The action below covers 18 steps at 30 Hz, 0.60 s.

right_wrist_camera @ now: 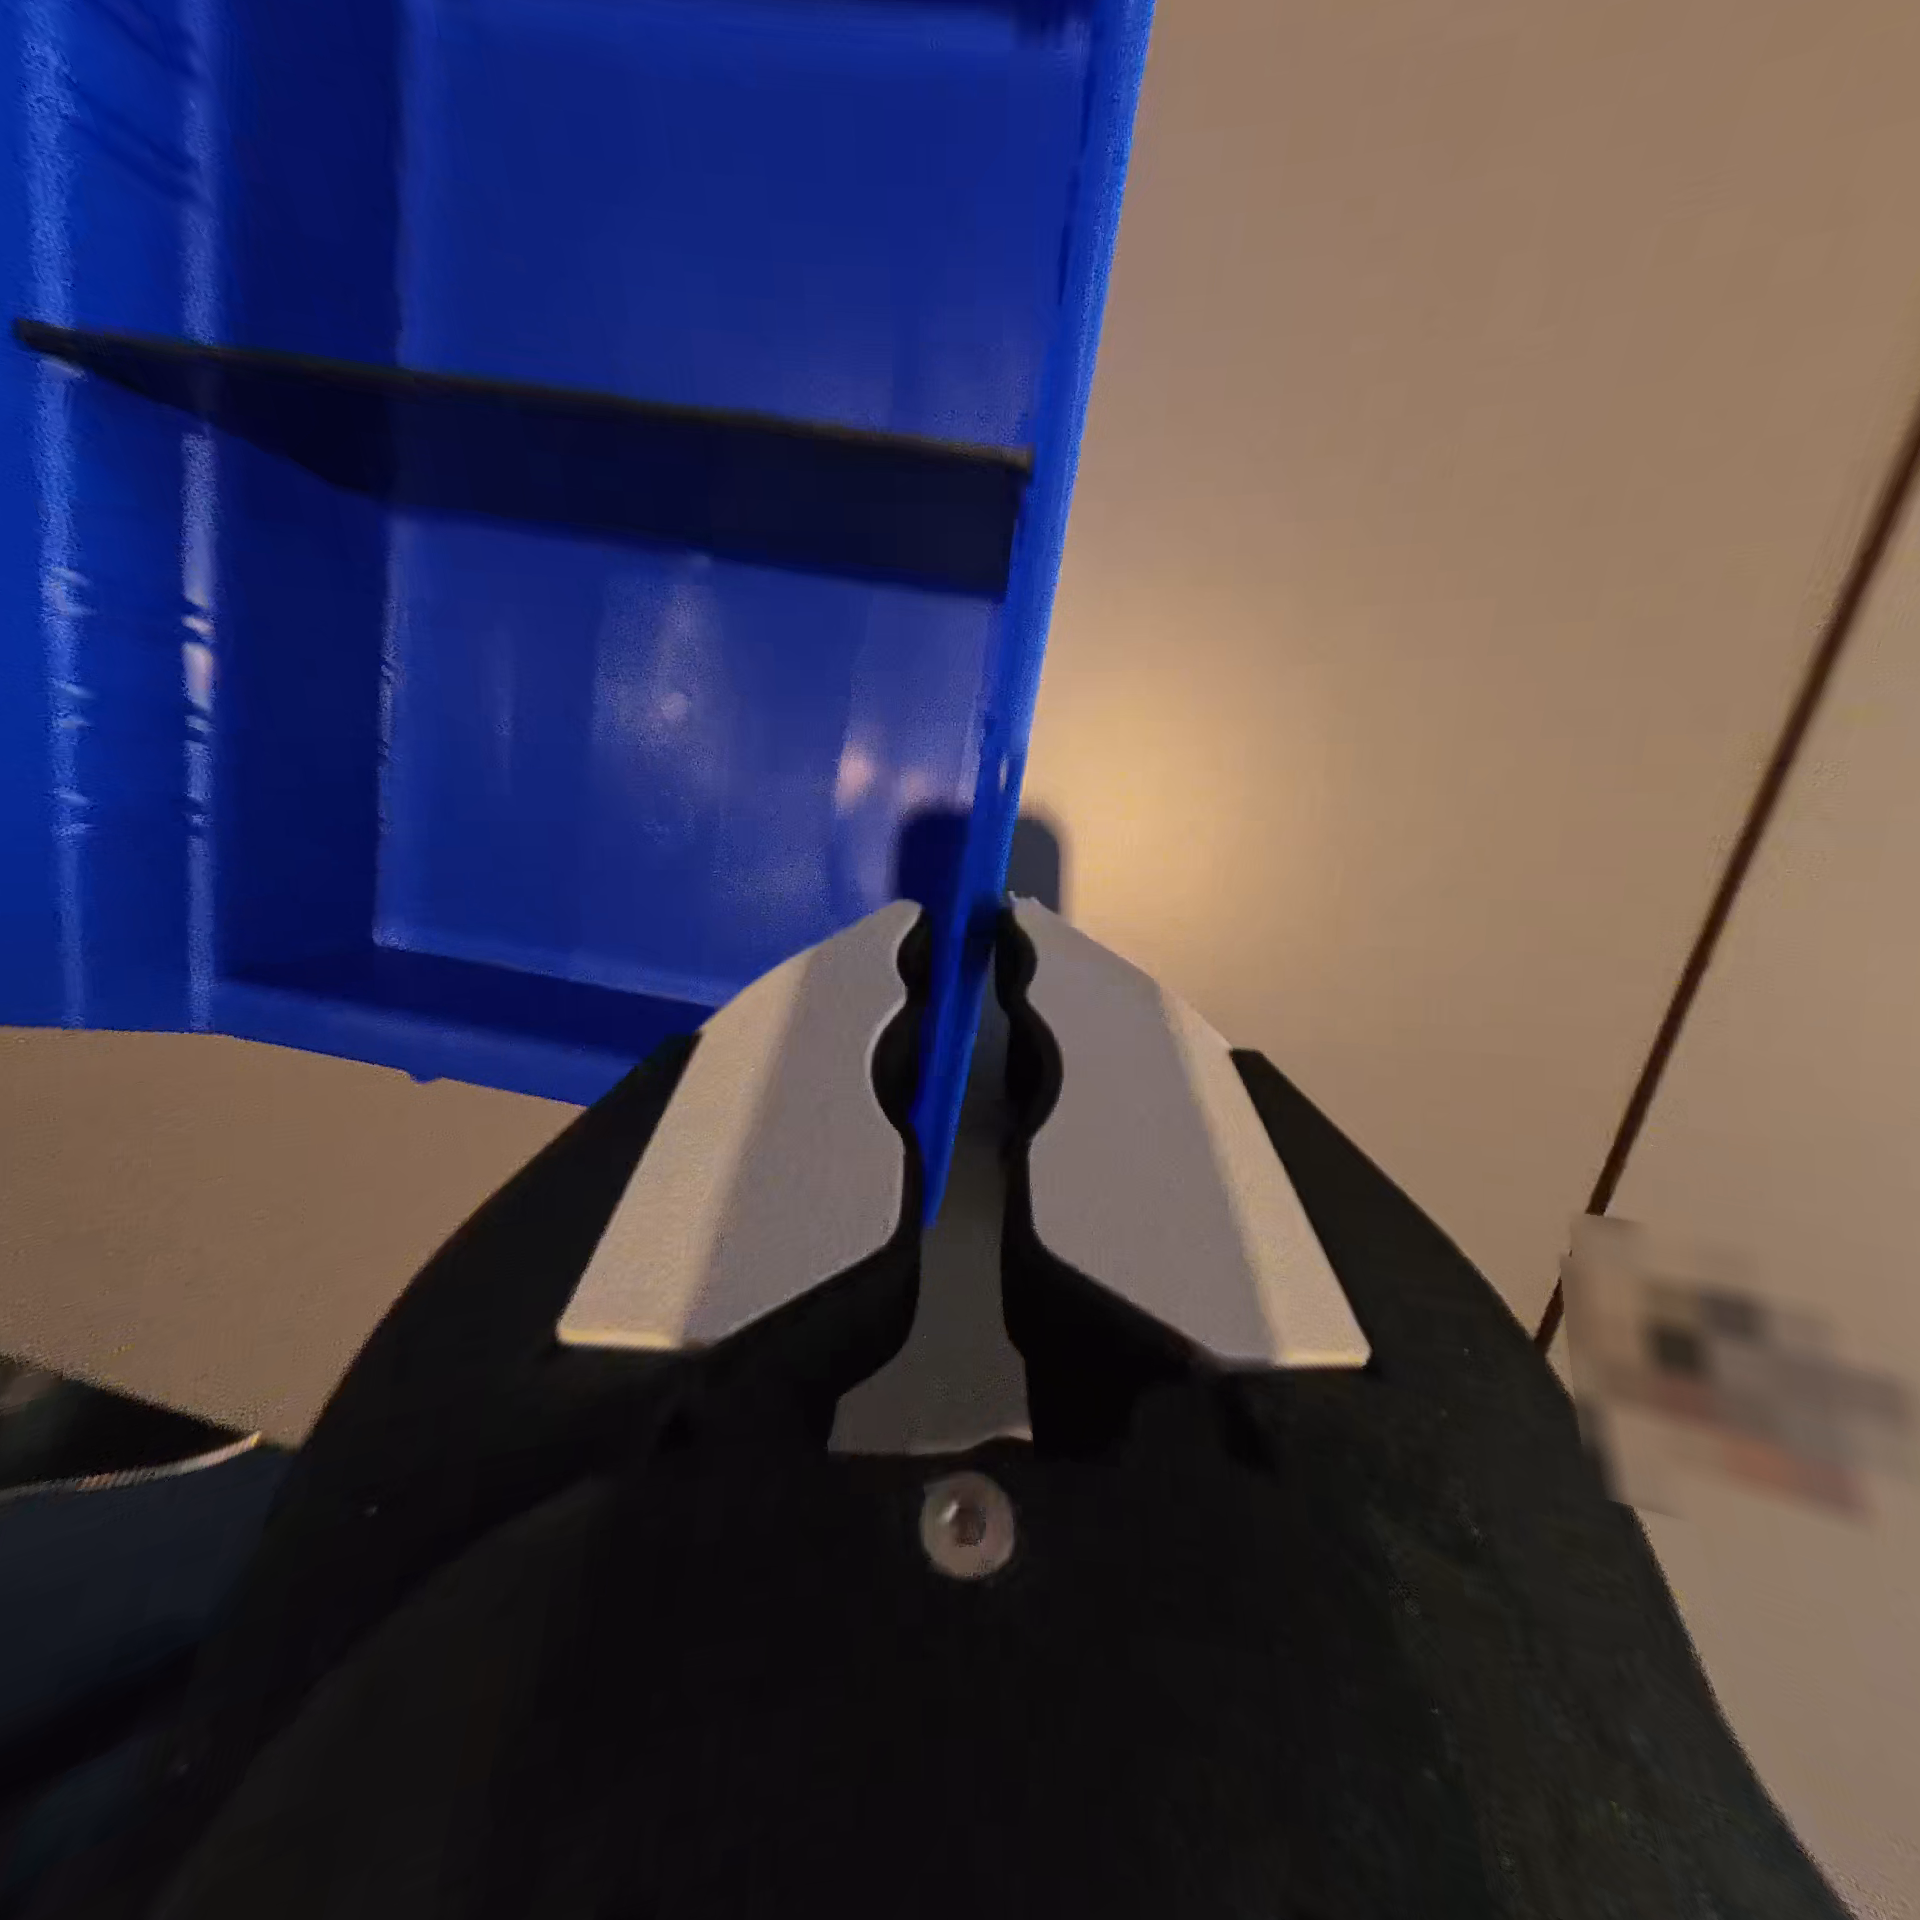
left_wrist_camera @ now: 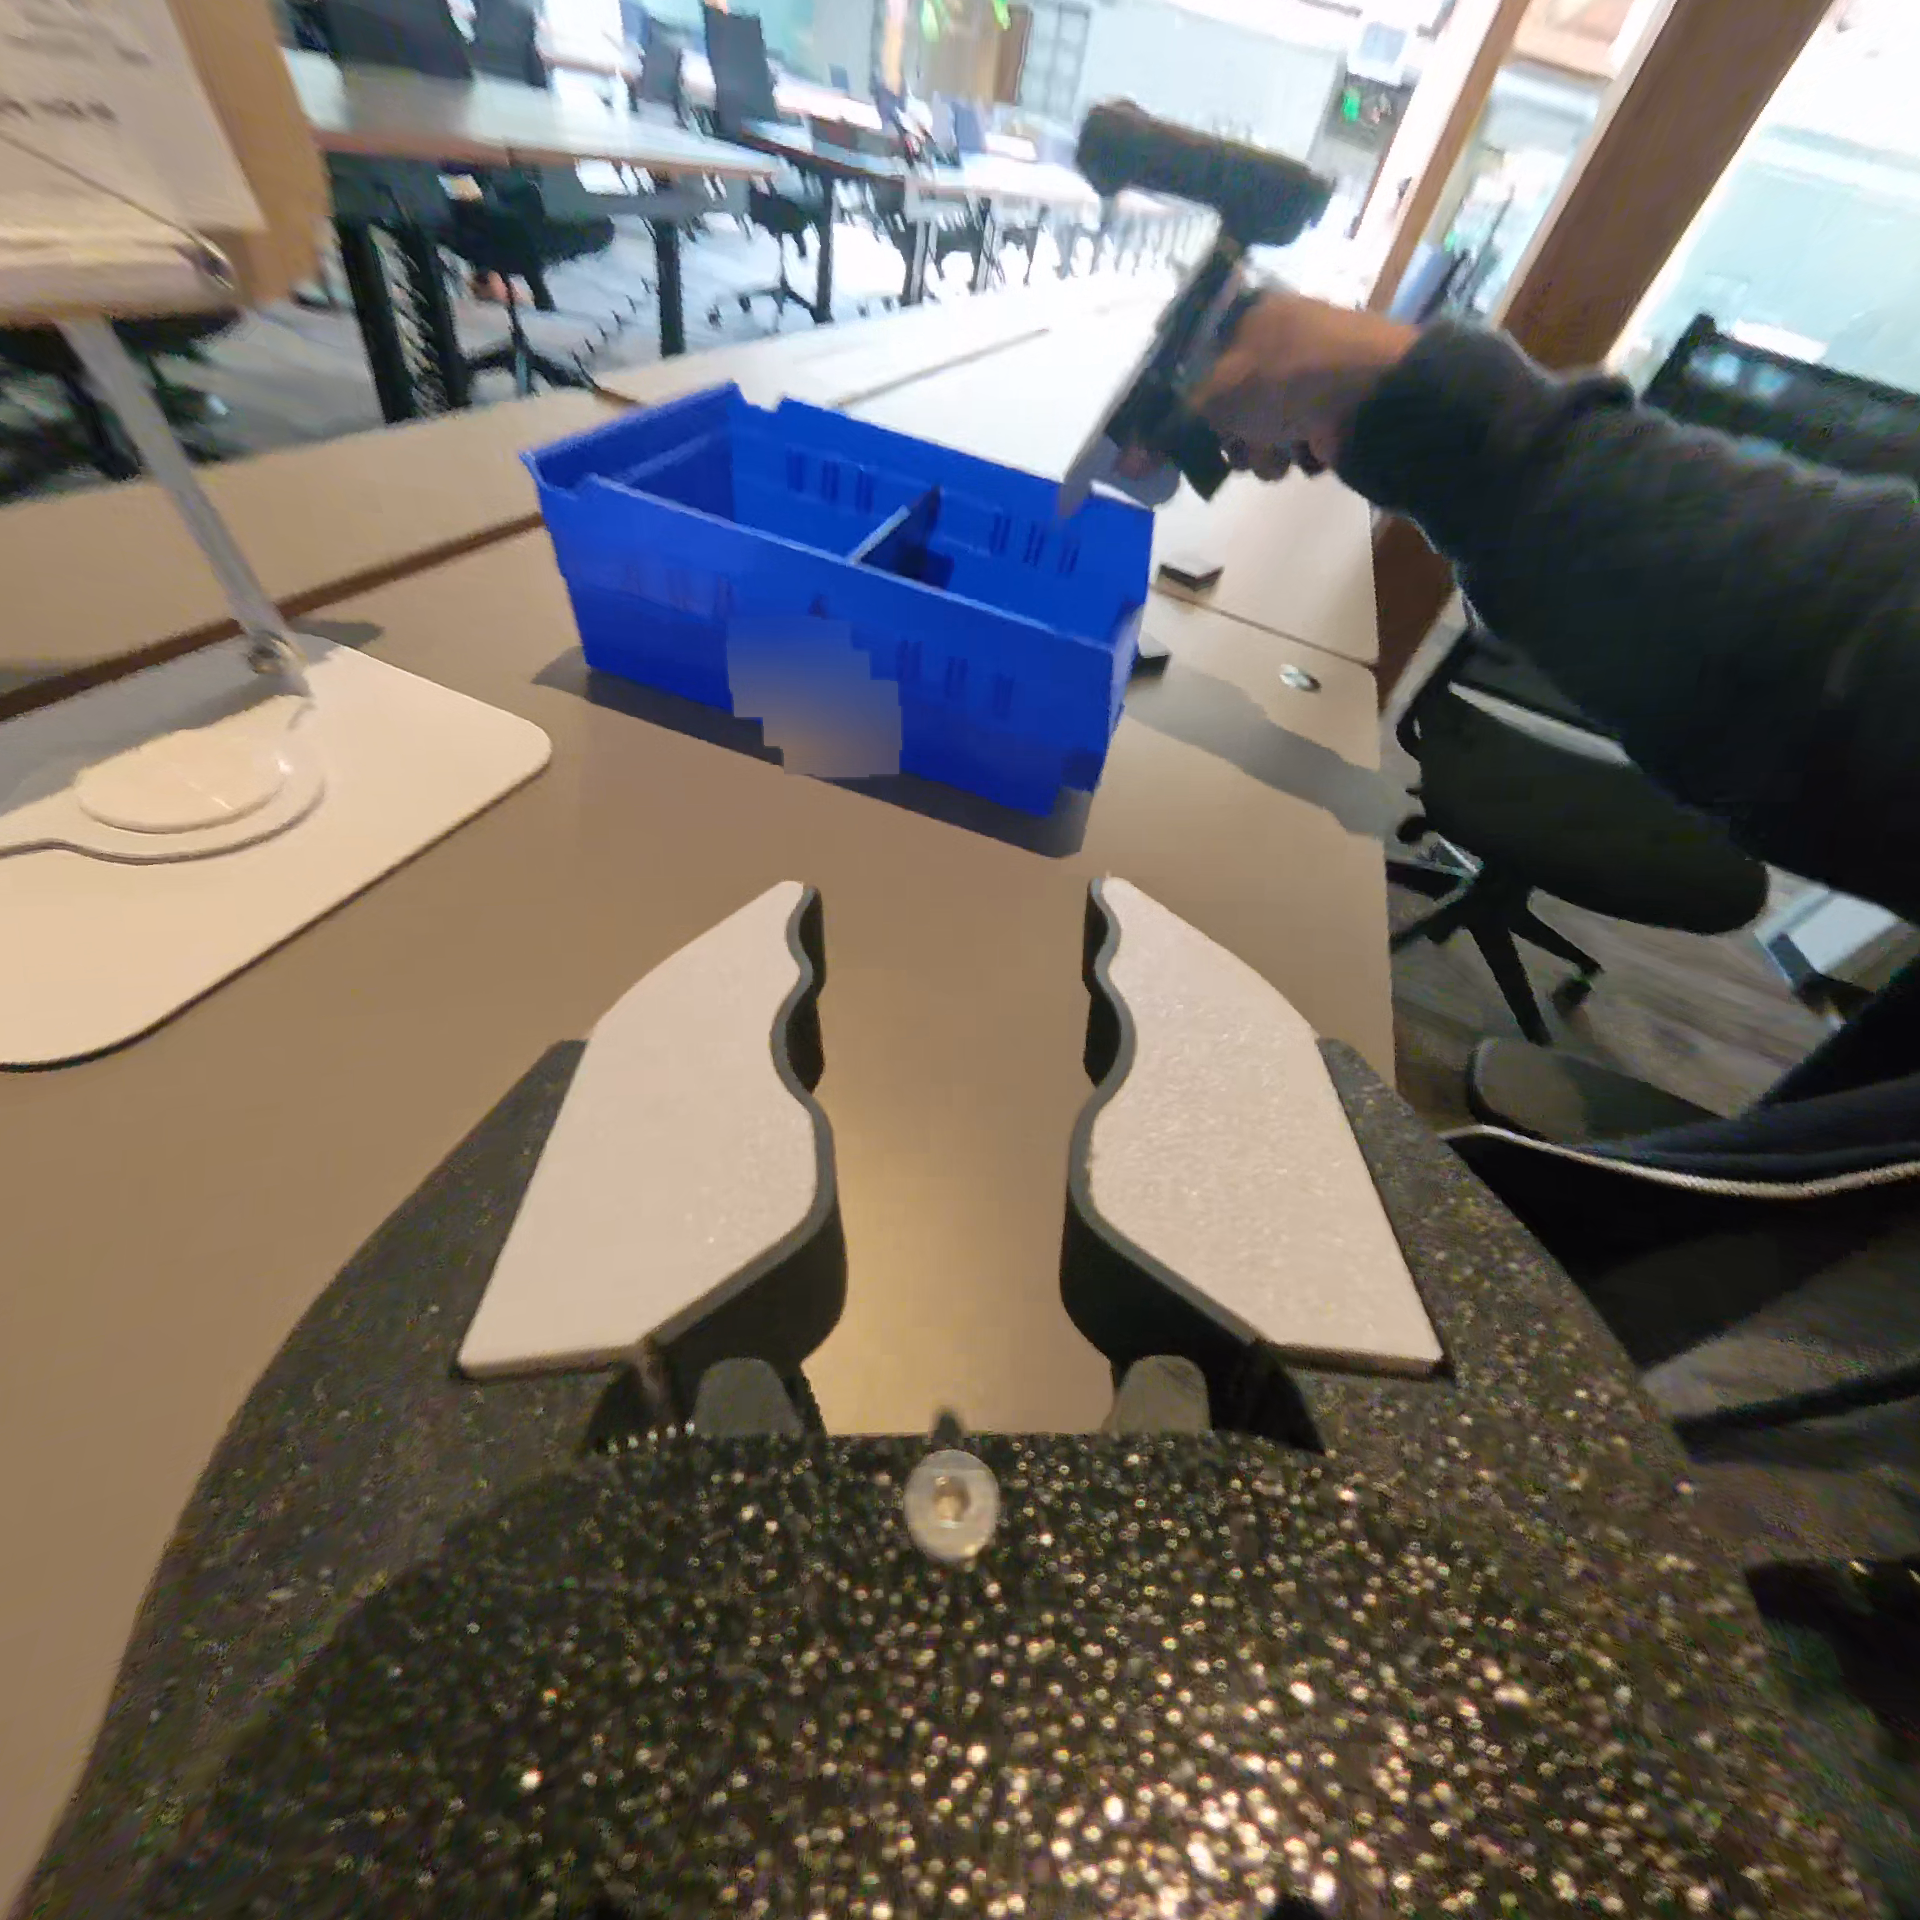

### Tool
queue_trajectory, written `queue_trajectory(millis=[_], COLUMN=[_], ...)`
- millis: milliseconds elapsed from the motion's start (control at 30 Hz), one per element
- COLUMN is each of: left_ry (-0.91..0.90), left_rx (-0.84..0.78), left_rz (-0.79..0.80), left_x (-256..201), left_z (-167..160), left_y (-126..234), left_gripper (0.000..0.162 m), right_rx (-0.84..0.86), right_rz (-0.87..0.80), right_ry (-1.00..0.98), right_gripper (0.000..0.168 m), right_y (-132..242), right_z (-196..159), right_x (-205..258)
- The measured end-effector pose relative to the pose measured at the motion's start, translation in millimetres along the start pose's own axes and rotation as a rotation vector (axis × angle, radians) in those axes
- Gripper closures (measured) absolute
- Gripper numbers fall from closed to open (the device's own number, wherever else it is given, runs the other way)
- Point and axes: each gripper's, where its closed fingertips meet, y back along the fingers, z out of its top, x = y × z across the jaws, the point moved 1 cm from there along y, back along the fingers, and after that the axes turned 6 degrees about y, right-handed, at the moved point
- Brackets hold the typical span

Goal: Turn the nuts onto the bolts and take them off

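Left gripper (left_wrist_camera: 951, 935) hovers low over the tan tabletop (left_wrist_camera: 623, 935), jaws spread wide w/ nothing between them, only bare table showing in the gap. Far left in the left wrist view sits a white lamp base (left_wrist_camera: 208, 821) w/ a slanted metal stem, apart from the gripper. Ahead of the fingers, near the middle of the table, stands a blue plastic bin (left_wrist_camera: 883, 644) w/ a dark divider (left_wrist_camera: 904, 540) splitting it into compartments; it's well apart from the left gripper, straight out along its fingers. Right of that, the right gripper (left_wrist_camera: 1091, 478) comes down at the bin's far right corner, held by a person's hand (left_wrist_camera: 1288, 384) in a dark sleeve; a black office chair (left_wrist_camera: 1558, 821) is beyond the table edge. In the right wrist view, the right gripper (right_wrist_camera: 961, 914) is nearly closed, its two grey fingers pinching the bin (right_wrist_camera: 623, 520) by the thin right-hand wall (right_wrist_camera: 951, 1039), one finger inside the bin & one outside, wall running upright btwn the pads. Bin interior fills the upper left, divider (right_wrist_camera: 623, 468) crossing it; both compartments look empty as far as the blur allows. No nuts or bolts can be made out in either view. Tabletop (right_wrist_camera: 1455, 520) fills the right side, w/ a thin dark seam (right_wrist_camera: 1766, 779) running diagonally.
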Motion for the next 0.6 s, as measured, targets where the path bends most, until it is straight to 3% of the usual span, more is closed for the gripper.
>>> queue_trajectory(millis=[133, 300, 433, 533, 600], left_ry=[-0.040, -0.199, -0.287, -0.305, -0.314], left_rx=[-0.192, -0.464, -0.570, -0.598, -0.644], left_rz=[0.057, 0.186, 0.168, 0.129, 0.121], left_x=[4, -1, -26, -45, -56], left_z=[15, 40, 50, 54, 58], left_y=[20, 44, 40, 30, 29], left_gripper=[0.104, 0.093, 0.078, 0.074, 0.077], right_rx=[-0.482, -1.178, -1.384, -1.511, -1.557], right_rz=[-0.001, 0.020, 0.087, 0.205, 0.279], right_ry=[0.104, 0.270, 0.351, 0.386, 0.408], right_gripper=[0.151, 0.115, 0.068, 0.049, 0.048], right_y=[60, 164, 182, 181, 176], right_z=[26, 40, 38, 43, 49], right_x=[38, 140, 223, 277, 306])
